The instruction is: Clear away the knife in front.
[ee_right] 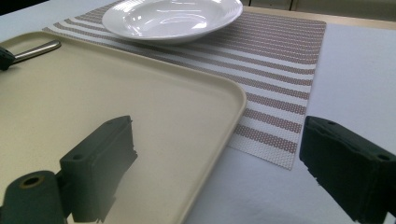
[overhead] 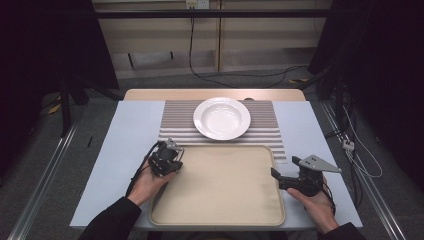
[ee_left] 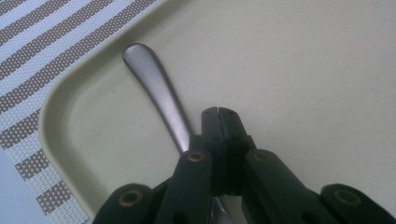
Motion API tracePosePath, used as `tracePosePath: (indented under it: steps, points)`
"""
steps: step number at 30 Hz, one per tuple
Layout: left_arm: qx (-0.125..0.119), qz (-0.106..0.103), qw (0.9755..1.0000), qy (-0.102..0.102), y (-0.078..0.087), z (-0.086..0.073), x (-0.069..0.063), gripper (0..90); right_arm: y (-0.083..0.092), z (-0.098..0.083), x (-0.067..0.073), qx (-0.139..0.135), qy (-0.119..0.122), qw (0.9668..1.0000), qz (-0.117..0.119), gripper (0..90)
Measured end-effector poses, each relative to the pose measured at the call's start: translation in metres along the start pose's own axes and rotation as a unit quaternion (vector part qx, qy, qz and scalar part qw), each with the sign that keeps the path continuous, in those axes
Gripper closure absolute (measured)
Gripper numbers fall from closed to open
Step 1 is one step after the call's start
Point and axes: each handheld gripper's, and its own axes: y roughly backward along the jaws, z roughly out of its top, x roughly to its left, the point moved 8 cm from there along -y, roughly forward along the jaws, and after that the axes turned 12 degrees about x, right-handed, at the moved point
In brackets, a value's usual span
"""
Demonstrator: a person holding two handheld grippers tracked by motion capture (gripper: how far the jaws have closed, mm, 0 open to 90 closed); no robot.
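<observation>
High view | desk point(overhead: 130, 125) | tray point(overhead: 220, 185) centre | plate point(overhead: 222, 117) at 12 o'clock | right tool point(overhead: 276, 175) at 3 o'clock, jaws apart, nothing between | left tool point(overhead: 176, 159) at 9 o'clock, clamped on spoon point(ee_left: 156, 88) in tray corner

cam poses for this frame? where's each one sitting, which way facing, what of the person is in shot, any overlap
High view: above the person's side, facing forward and down on the tray, plate and striped mat; forearms, hands, left gripper and right gripper show.
Left gripper view: on the left gripper, facing down along shut jaws at a spoon handle in the tray corner.
Right gripper view: on the right gripper, low, facing across the tray toward the plate; open jaws show.
Shared: both gripper views show the tray, mat and spoon handle.
</observation>
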Motion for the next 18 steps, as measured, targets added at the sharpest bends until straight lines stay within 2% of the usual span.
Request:
tracePosePath:
  steps: [9,18]
  points:
    - [0.0,-0.003,0.9999,0.012,0.002,-0.006,0.005,90.0,0.0,0.0,0.0,0.001,0.0,1.0,0.001,10.2]
    - [0.003,0.003,0.9998,0.02,0.005,-0.012,0.01,90.0,-0.001,0.0,0.0,0.002,0.001,1.0,-0.001,10.2]
